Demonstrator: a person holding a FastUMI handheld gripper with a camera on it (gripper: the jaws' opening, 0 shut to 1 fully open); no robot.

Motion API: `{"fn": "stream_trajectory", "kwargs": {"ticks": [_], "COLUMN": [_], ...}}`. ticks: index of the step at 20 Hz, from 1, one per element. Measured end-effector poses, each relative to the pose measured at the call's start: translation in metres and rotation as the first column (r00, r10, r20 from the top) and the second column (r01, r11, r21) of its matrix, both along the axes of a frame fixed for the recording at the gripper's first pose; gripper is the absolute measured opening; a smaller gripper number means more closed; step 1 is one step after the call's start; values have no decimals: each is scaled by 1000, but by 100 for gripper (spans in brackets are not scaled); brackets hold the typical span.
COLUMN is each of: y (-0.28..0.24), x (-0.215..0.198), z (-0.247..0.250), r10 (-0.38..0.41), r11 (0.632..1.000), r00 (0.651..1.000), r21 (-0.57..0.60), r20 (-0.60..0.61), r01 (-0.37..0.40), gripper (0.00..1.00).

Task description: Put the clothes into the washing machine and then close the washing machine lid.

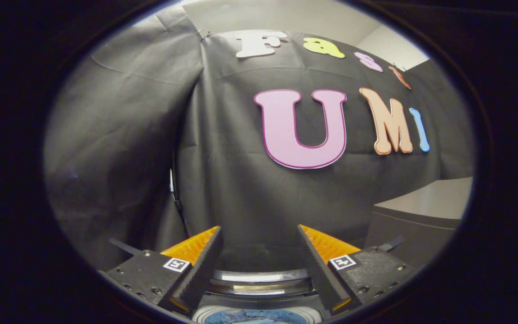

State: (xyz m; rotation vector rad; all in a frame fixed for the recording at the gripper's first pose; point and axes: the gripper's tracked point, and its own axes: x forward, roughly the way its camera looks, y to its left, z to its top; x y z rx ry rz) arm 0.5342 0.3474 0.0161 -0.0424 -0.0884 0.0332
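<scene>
The tool (259,252) is open: its two fingers stand well apart and nothing lies between them. It is raised and faces the black cloth wall (241,189) of the booth.

Below and between the fingers, at 6 o'clock from the tool, the washing machine (259,281) shows its curved rim. Blue fabric, judged to be the clothes (254,317), lies inside the opening just under that rim. The lid cannot be made out.

Judged step: the loading stage appears complete or nearly so, and the lid closure remains. The next move calls for locating the lid, bringing the tool to its edge and lowering it fully onto the rim.

At 3 o'clock from the tool stands a grey worktop (425,202), its top bare where visible. A pale room wall (313,18) rises above the cloth.
</scene>
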Motion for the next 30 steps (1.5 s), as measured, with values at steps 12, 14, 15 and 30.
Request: {"fn": "stream_trajectory", "kwargs": {"ticks": [12,14,15,30], "y": [-5,-1,0,-27], "x": [4,2,1,-44], "z": [-6,-1,-3,-94], "r10": [-25,-29,-22,-4], "r11": [1000,1000,1000,1000], "r00": [1000,999,999,969], "r21": [0,-3,0,-4], "r20": [-16,-16,-41,-247], "r01": [25,29,22,3], "gripper": [98,98,98,98]}}
